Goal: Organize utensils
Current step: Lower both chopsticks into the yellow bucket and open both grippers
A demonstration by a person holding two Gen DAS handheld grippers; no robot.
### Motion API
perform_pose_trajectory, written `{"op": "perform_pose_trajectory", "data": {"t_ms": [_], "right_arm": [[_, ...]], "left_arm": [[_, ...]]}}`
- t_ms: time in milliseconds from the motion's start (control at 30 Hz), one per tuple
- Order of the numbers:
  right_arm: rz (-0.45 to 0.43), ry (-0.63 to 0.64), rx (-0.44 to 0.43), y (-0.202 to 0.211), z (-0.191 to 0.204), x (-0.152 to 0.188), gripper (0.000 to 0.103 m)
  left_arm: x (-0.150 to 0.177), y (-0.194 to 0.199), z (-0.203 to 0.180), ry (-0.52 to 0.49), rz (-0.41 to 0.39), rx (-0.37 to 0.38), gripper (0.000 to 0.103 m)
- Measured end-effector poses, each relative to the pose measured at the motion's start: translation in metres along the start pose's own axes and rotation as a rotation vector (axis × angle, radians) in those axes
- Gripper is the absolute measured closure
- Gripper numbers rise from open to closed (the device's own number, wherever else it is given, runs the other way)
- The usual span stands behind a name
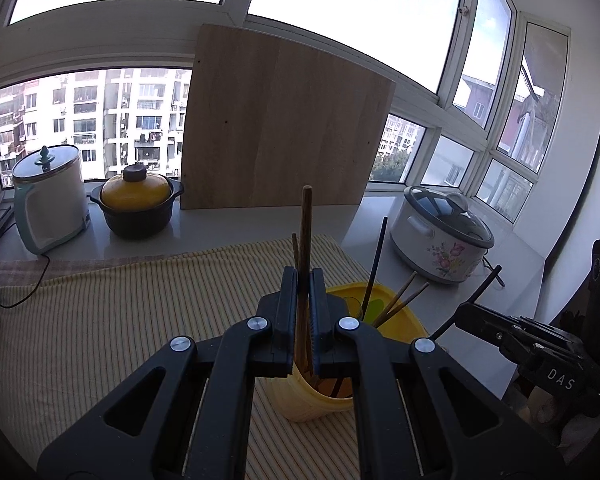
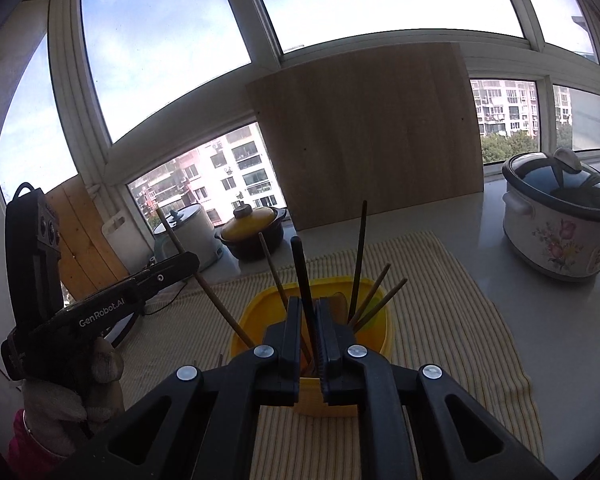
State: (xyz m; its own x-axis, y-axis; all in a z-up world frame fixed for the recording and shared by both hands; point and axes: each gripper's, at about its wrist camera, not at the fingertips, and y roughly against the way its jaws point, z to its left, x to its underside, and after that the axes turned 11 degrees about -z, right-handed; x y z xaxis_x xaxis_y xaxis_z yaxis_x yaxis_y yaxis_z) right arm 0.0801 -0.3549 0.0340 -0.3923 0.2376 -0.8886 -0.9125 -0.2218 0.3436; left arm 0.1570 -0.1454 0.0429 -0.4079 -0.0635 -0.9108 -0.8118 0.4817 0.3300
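Observation:
A yellow utensil holder (image 2: 260, 304) stands on a striped cloth (image 1: 120, 312) with several chopsticks (image 2: 376, 292) leaning in it. My left gripper (image 1: 303, 276) is shut on a brown wooden chopstick (image 1: 306, 220), held almost upright with its lower end inside the holder's (image 1: 400, 316) mouth. My right gripper (image 2: 309, 304) hovers over the holder's near rim, shut on a black chopstick (image 2: 300, 264) that points down into it. The left wrist view shows the right gripper (image 1: 466, 308) at the right with the black chopstick (image 1: 488, 280). In the right wrist view the left gripper (image 2: 192, 260) is at the left.
A wooden board (image 1: 280, 120) leans on the window behind the cloth. A floral rice cooker (image 2: 560, 228) sits on the counter to the right. A black pot with a yellow lid (image 1: 136, 204) and a white kettle (image 1: 48, 196) stand at the back left. A gloved hand (image 2: 60, 392) holds the left gripper.

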Motion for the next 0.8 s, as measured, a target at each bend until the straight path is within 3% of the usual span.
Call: {"op": "perform_pose_trajectory", "data": {"t_ms": [167, 233, 300, 433, 600, 733, 800], "right_arm": [[0.009, -0.001, 0.003, 0.002, 0.003, 0.004, 0.095], [0.009, -0.001, 0.009, 0.004, 0.004, 0.006, 0.082], [0.005, 0.002, 0.015, 0.005, 0.005, 0.008, 0.079], [0.002, 0.018, 0.027, 0.009, 0.008, 0.011, 0.075], [0.000, 0.035, 0.030, 0.012, 0.014, 0.013, 0.068], [-0.010, 0.043, 0.032, 0.015, 0.017, 0.015, 0.048], [-0.018, 0.055, 0.038, 0.016, 0.020, 0.016, 0.041]], "left_arm": [[0.001, 0.006, -0.002, -0.005, -0.001, 0.005, 0.099], [0.001, 0.008, -0.002, -0.009, -0.002, 0.006, 0.099], [0.001, 0.010, -0.002, -0.008, -0.003, 0.008, 0.098], [0.003, 0.014, 0.001, -0.006, -0.005, 0.013, 0.074], [0.006, 0.020, 0.005, -0.006, -0.010, 0.001, 0.073], [0.008, 0.026, 0.011, 0.002, -0.020, -0.013, 0.072], [0.009, 0.029, 0.014, -0.001, -0.024, -0.019, 0.066]]}}
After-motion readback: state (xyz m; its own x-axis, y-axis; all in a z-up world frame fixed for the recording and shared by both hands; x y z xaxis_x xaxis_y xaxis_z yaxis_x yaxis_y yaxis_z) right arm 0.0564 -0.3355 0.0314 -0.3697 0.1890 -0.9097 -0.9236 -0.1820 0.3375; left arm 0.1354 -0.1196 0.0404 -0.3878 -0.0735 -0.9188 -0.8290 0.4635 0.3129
